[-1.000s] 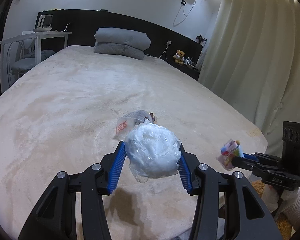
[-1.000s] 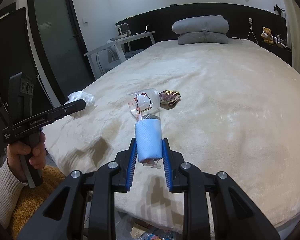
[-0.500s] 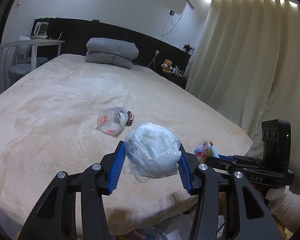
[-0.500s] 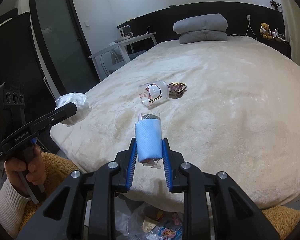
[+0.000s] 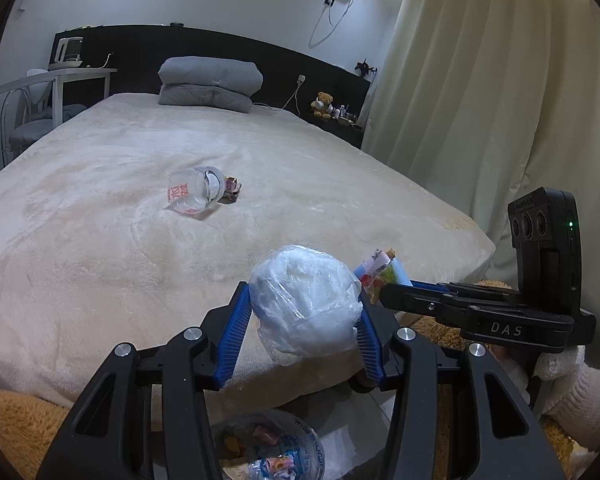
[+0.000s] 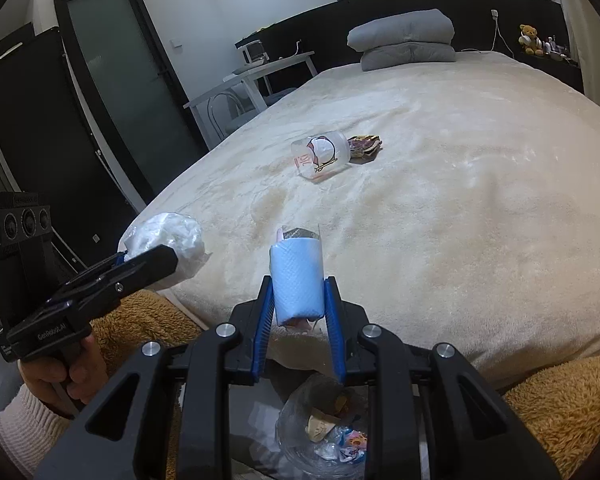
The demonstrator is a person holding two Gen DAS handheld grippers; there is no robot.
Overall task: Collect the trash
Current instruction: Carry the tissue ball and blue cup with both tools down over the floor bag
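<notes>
My left gripper (image 5: pixel 304 304) is shut on a crumpled white plastic wad (image 5: pixel 306 300), held past the foot edge of the bed. To its right, my right gripper (image 6: pixel 298 296) is shut on a light blue wrapper (image 6: pixel 298 280) with colourful print on its other side (image 5: pixel 380 274). On the floor below both lies an open clear trash bag (image 6: pixel 324 432), seen also under the left gripper (image 5: pixel 268 446), with several wrappers inside. On the cream bed (image 5: pixel 100 200) remain a clear plastic cup on its side (image 5: pixel 196 194) and a small dark wrapper (image 5: pixel 232 190) touching it.
An orange fluffy rug (image 6: pixel 560 400) covers the floor at the bed's foot. Grey pillows (image 5: pixel 208 84) lie at the headboard. A white desk and chair (image 5: pixel 32 100) stand left of the bed, curtains (image 5: pixel 480 100) to the right. A hand (image 6: pixel 60 372) holds the left gripper.
Both grippers pulled back from over the bed to beyond its foot edge, still holding their items. The trash bag on the floor has come into view below them.
</notes>
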